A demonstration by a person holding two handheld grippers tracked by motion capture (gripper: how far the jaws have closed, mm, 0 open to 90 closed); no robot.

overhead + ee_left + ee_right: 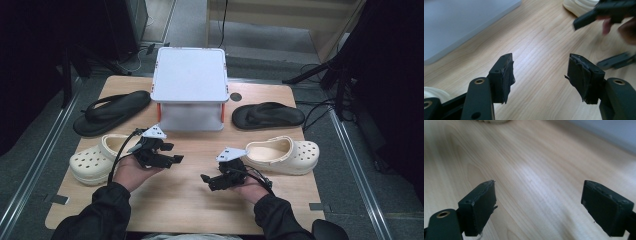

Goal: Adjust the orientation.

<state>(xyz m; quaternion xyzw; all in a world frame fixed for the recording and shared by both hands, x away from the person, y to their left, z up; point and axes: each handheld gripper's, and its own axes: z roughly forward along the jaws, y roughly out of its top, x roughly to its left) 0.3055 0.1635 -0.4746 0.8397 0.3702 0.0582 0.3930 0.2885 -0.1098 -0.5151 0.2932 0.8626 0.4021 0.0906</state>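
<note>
The left gripper (172, 152) hovers over the middle of the table (190, 210), jaws spread wide with nothing between them; in the left gripper view only bare wood shows between the worn black pads (506, 77). The right gripper (206, 179) hangs a little nearer the front edge, jaws likewise wide apart and empty, bare wood between them in the right gripper view. The two point roughly toward each other across the table's centre.

Nearest the left gripper is a cream clog (97, 160), just beside the left hand (131, 172) toward the left edge, its long axis running left to right with the toe toward that edge. Its partner, the second cream clog (282, 155), lies just beside the right gripper toward the right edge, also lengthwise left to right, toe outward. Each clog lies behind its gripper's jaws rather than ahead of them, so either hand would have to turn outward to reach one; the left hand is nearer the left clog, the right hand the right one.

Farther back, a black flip-flop (112, 112) lies aslant near the back left corner and another black flip-flop (268, 116) near the back right. Between them, at the back edge, stands a white two-level rack (190, 82) with orange posts.
</note>
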